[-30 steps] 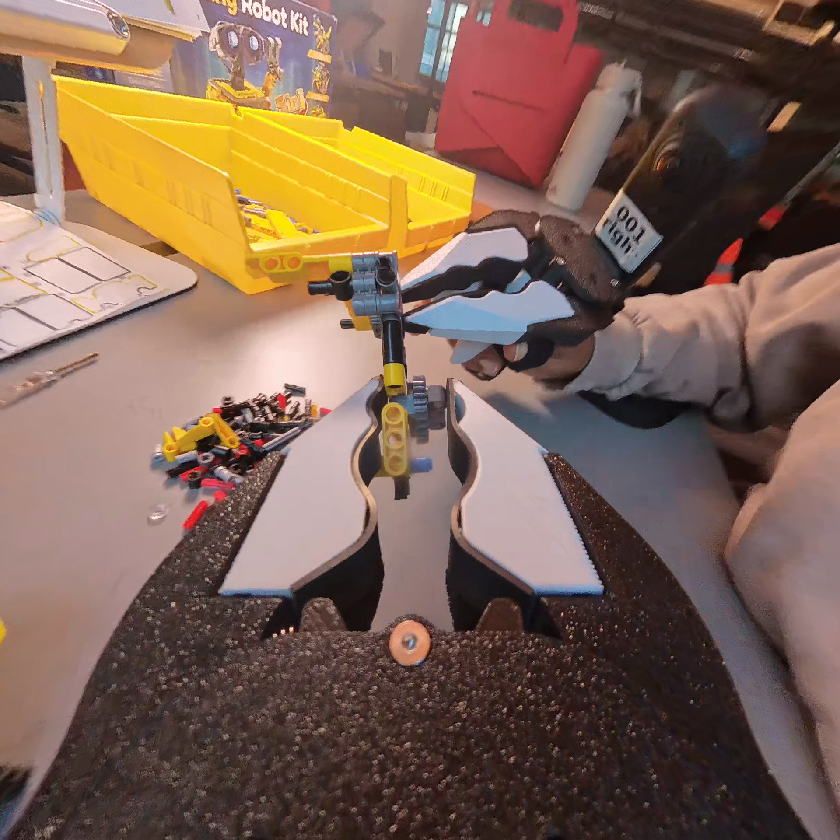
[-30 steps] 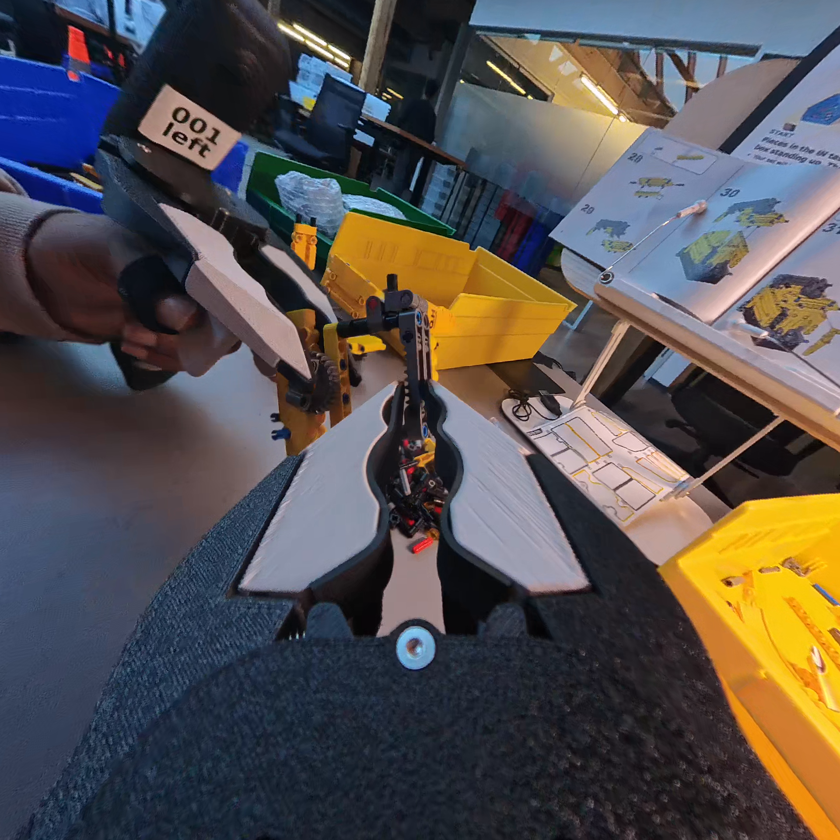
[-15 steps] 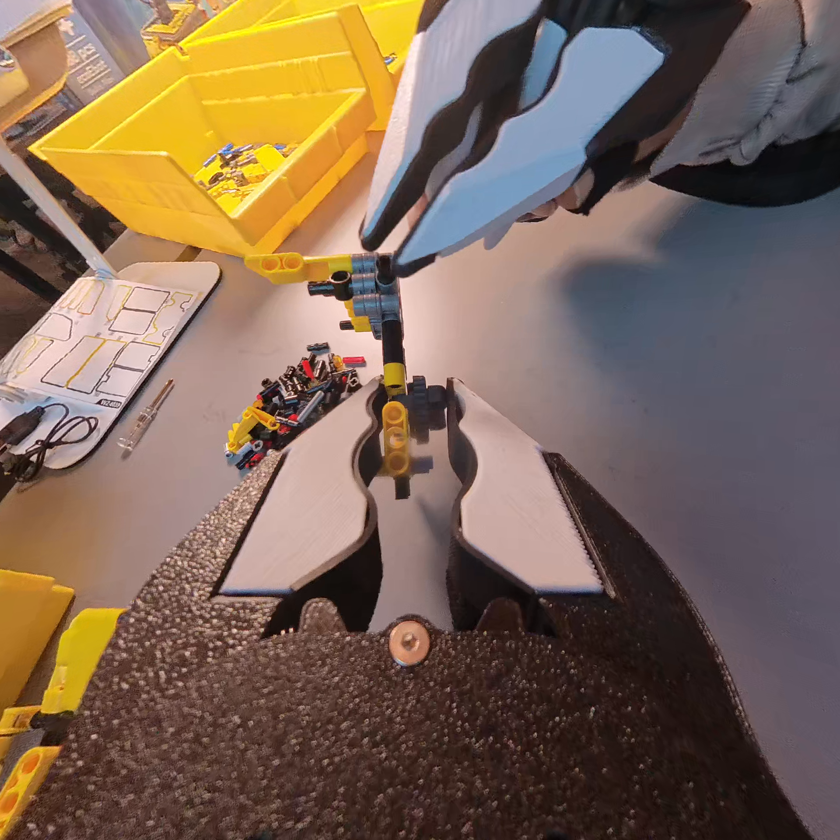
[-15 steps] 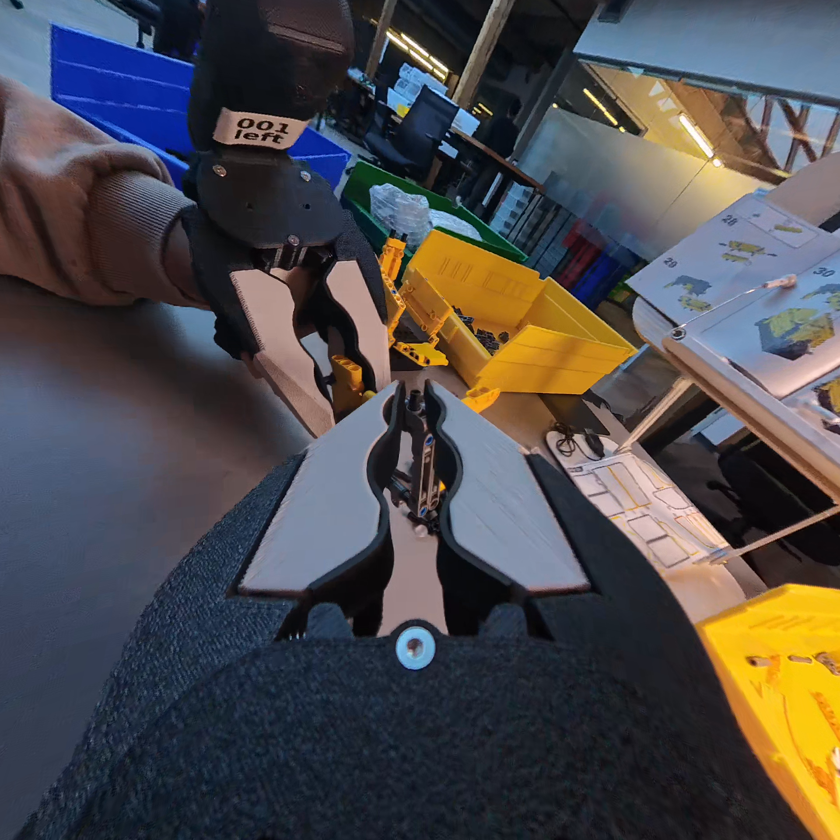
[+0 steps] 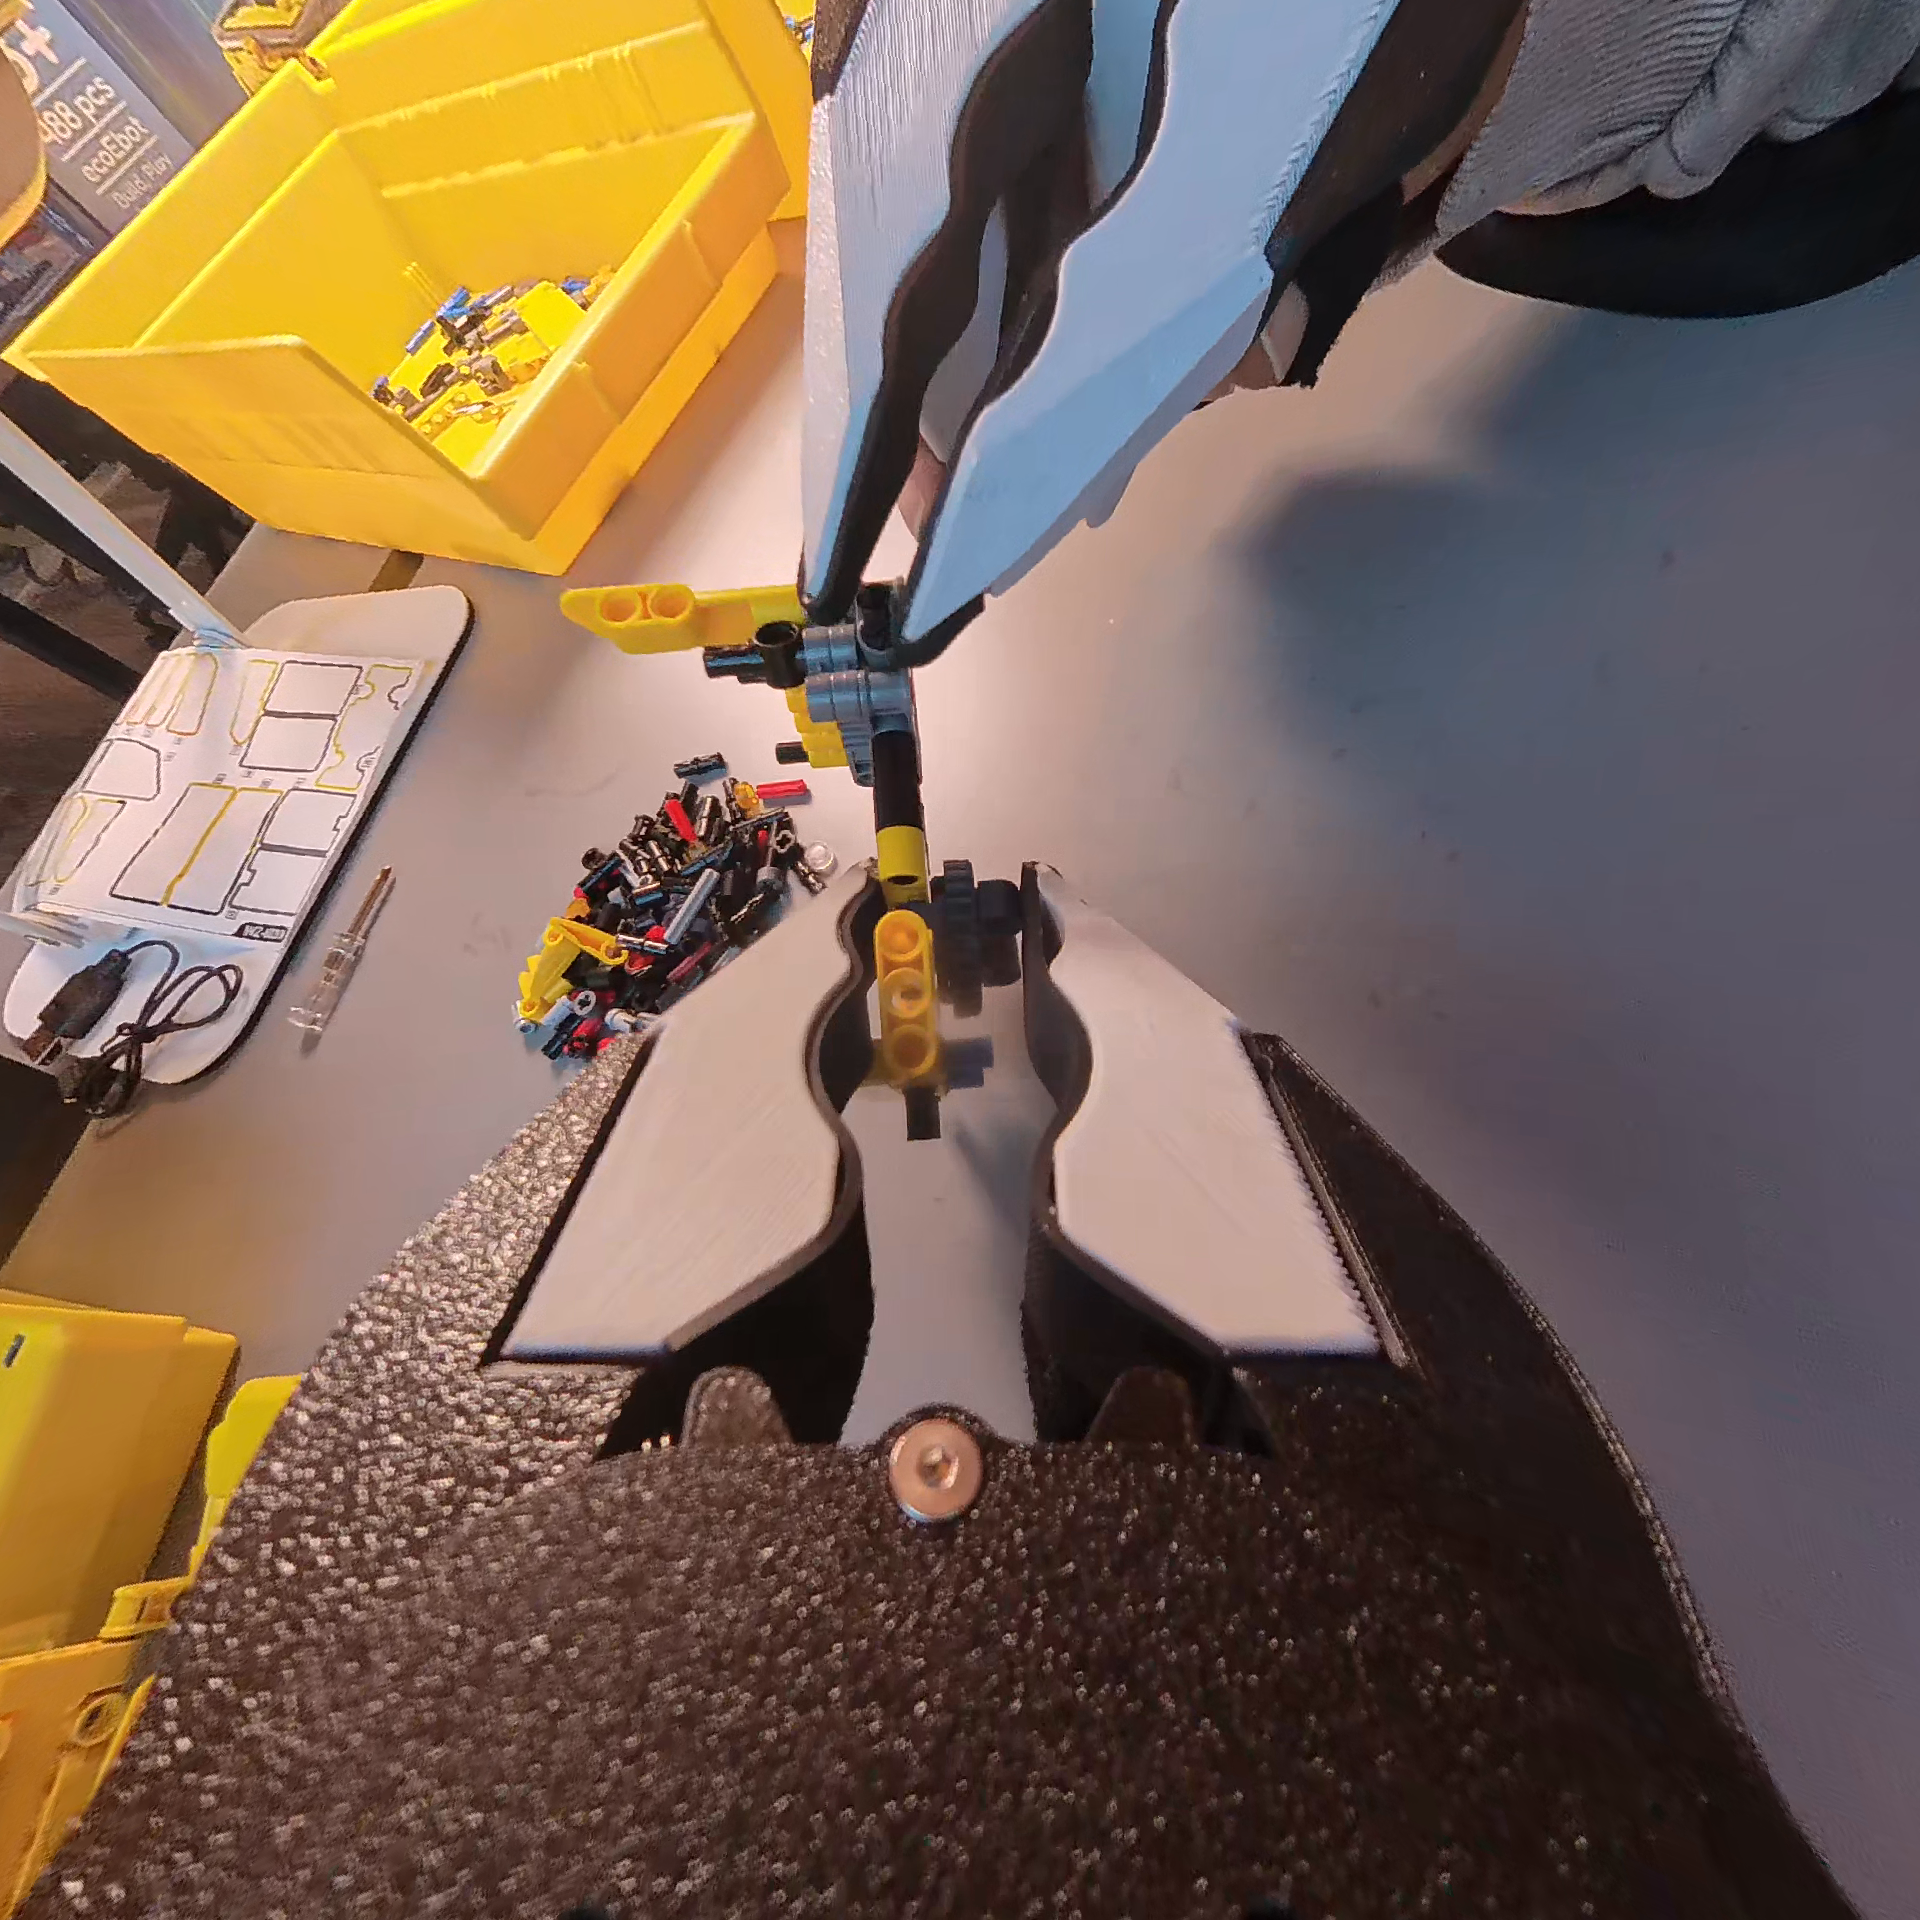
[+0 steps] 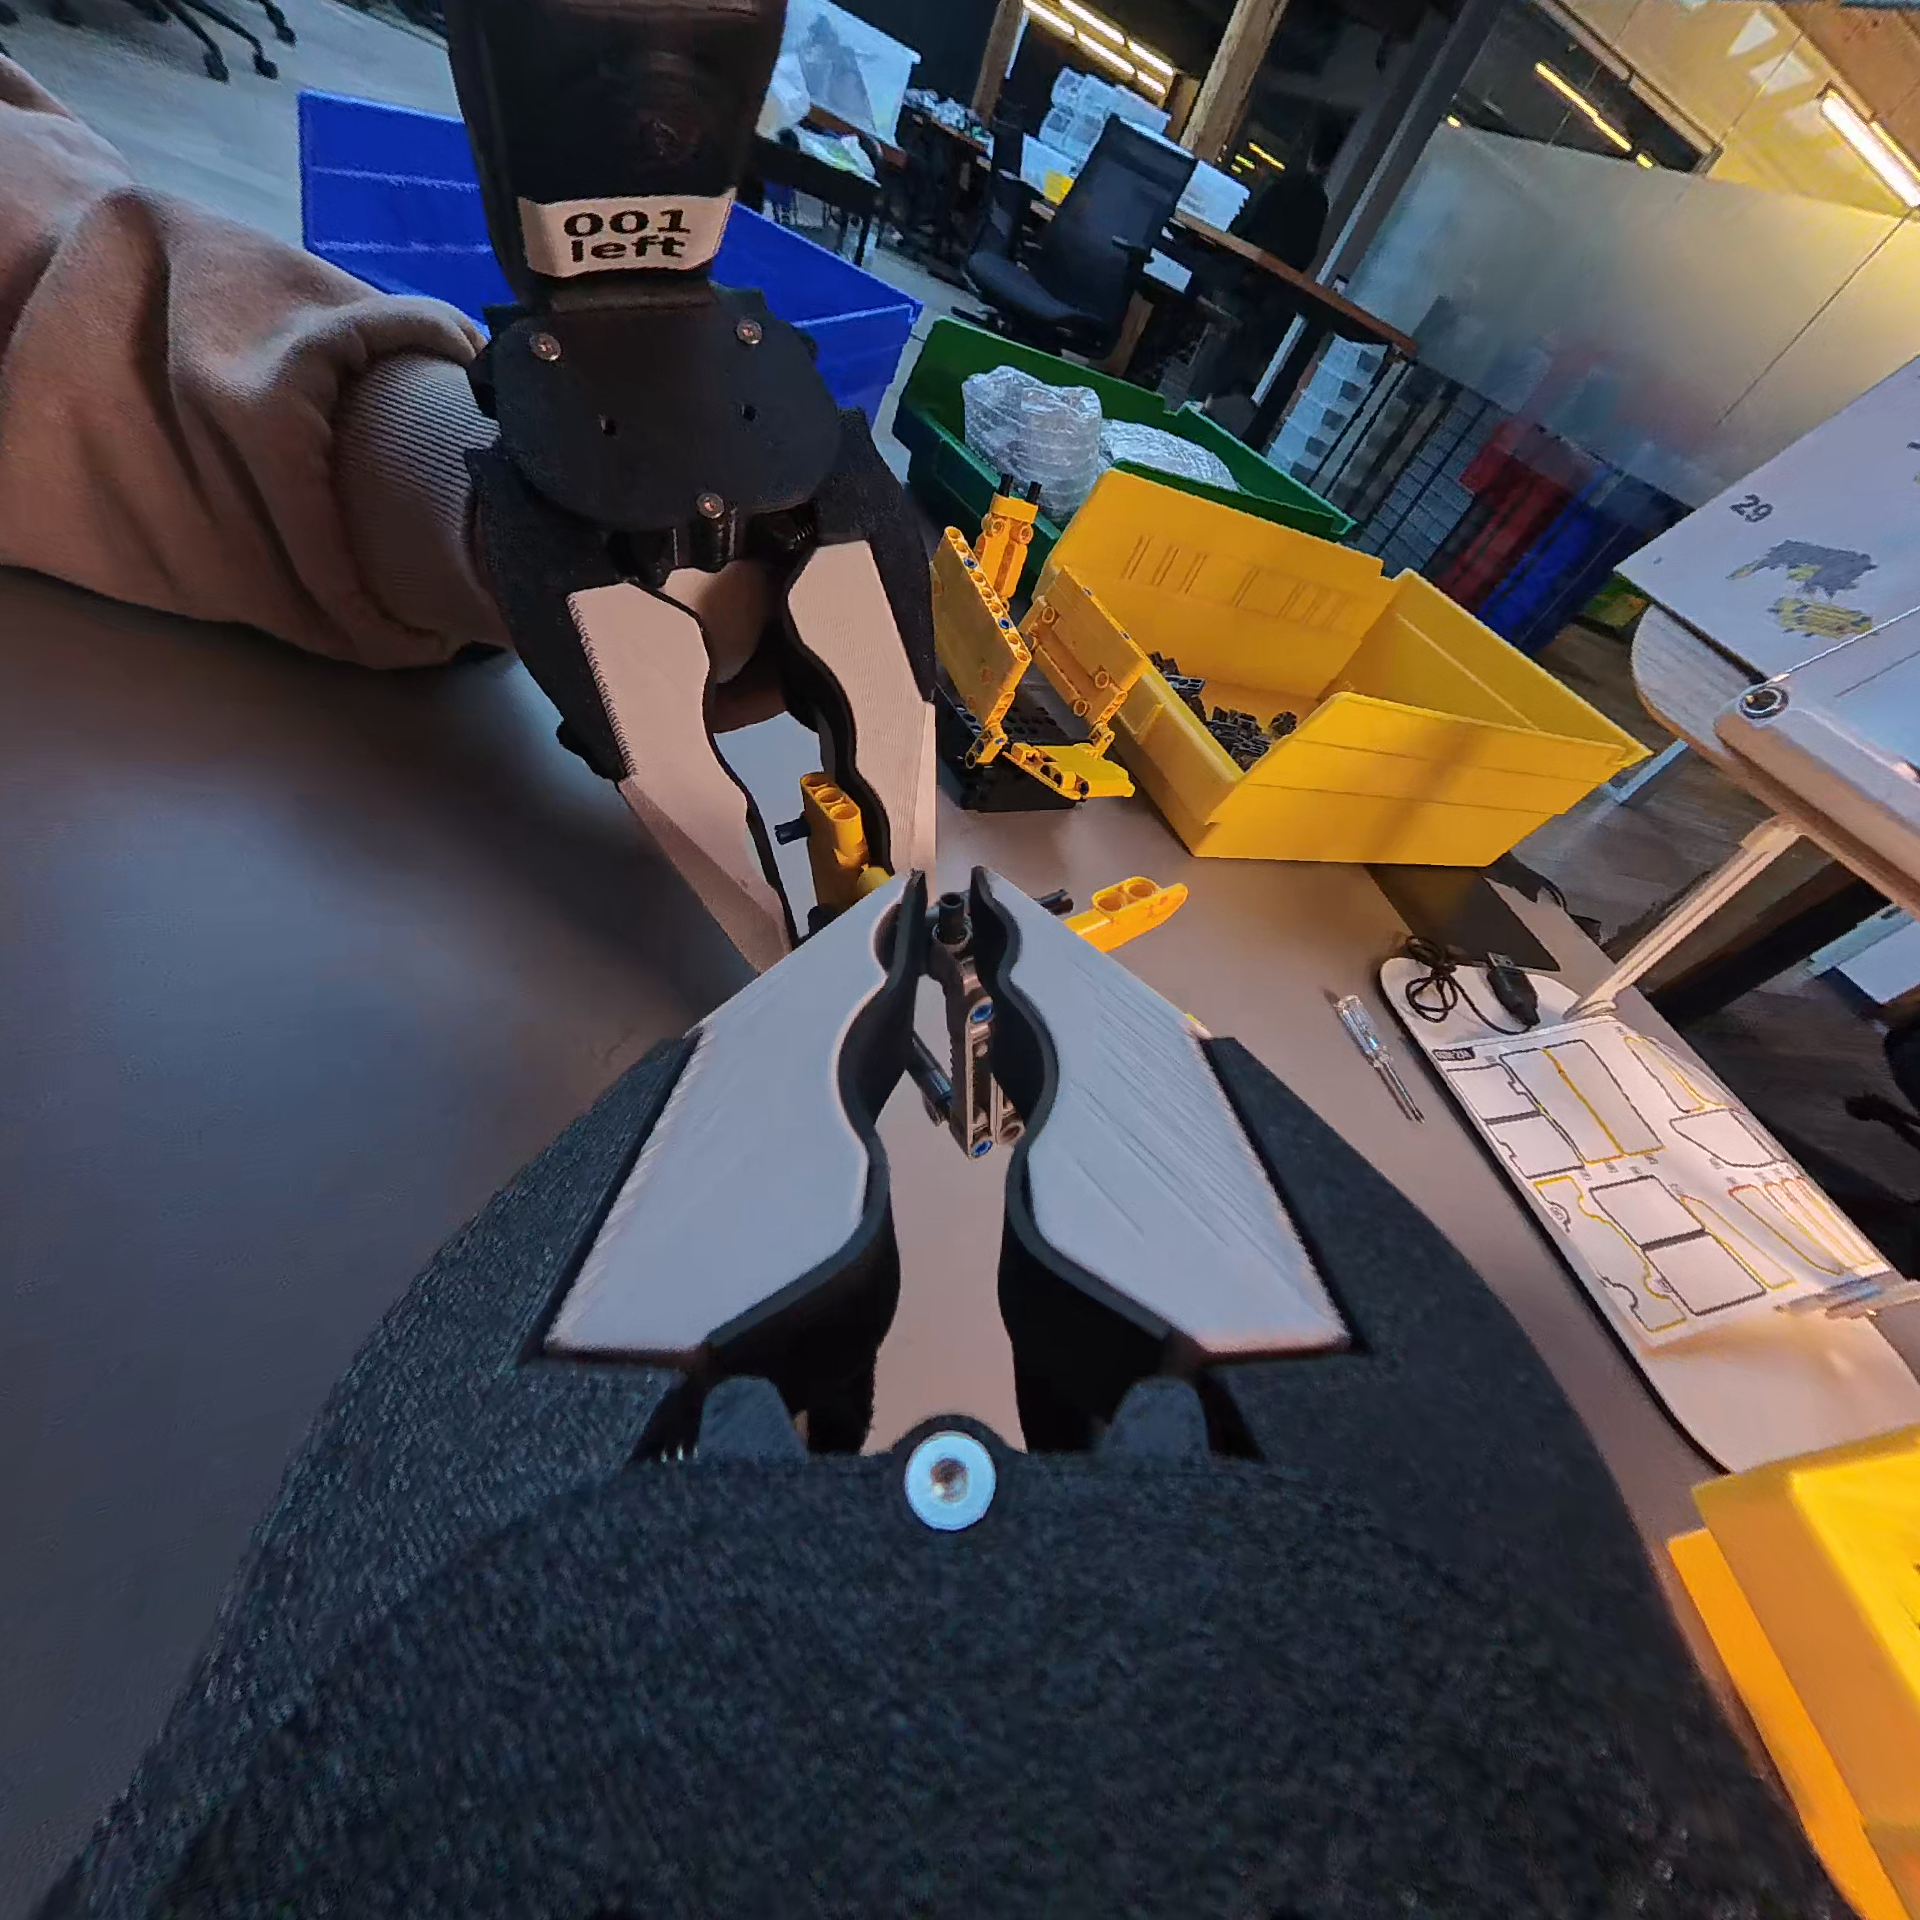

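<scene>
Left wrist view: yellow, grey and black plastic brick assembly is clamped at its lower yellow beam by left gripper; its grey top is pinched by right gripper, coming from above. Loose pile of small plastic pieces lies left of left gripper's tips on grey table.

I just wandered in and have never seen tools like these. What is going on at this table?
A person holds a two-finger gripper in each hand, and both are shut on one small brick assembly held above the grey table. The left gripper clamps its lower end, at the yellow beam and black gear. The right gripper pinches the grey connector at the top. A pile of loose small parts lies below, with a yellow bin behind it.
</scene>
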Demonstrator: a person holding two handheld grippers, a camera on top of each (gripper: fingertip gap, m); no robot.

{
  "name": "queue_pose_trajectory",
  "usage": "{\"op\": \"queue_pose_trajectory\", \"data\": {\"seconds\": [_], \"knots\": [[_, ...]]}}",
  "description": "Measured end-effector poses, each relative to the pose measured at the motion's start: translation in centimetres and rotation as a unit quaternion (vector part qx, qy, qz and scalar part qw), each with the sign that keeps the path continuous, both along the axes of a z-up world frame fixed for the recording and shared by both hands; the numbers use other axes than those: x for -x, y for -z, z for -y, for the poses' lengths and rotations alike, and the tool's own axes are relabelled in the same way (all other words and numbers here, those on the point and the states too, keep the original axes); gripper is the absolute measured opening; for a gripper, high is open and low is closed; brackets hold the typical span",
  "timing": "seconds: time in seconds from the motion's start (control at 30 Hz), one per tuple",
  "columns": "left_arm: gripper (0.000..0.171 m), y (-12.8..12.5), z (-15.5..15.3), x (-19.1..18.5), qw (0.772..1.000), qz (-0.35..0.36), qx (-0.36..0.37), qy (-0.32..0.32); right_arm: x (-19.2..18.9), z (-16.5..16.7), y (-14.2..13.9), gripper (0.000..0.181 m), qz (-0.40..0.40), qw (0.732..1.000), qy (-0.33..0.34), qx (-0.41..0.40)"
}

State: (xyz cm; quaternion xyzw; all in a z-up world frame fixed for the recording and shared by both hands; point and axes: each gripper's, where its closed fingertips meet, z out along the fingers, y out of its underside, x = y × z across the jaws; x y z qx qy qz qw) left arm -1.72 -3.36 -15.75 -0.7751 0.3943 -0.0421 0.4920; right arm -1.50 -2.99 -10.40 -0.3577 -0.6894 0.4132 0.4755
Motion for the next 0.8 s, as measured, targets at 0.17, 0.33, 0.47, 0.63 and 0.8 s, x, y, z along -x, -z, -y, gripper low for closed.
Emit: {"op": "queue_pose_trajectory", "data": {"seconds": [0.17, 0.33, 0.47, 0.63, 0.8], "knots": [[0.024, 0.2, 0.0, 0.2, 1.0, -0.009, 0.0, -0.001, 0.1, -0.1, 0.3, 0.004, 0.006, 1.0, 0.005, -0.004], [0.025, 0.1, 0.3, -0.2, 1.0, 0.013, 0.0, 0.018, 0.0, -0.1, 0.5, 0.003, 0.018, 1.0, -0.001, 0.002], [0.034, -3.1, 0.6, -1.1, 0.992, 0.122, -0.024, 0.035, 0.0, 0.5, 0.5, 0.002, 0.018, 1.0, -0.015, 0.013], [0.021, -2.3, 0.5, -1.2, 0.995, 0.095, -0.021, 0.027, 0.0, 2.3, 0.6, 0.003, 0.019, 0.998, -0.047, 0.04], [0.015, -2.2, 0.8, -1.6, 0.992, 0.123, 0.02, 0.025, -0.1, 2.6, 0.6, 0.003, 0.028, 0.997, -0.054, 0.057]]}}
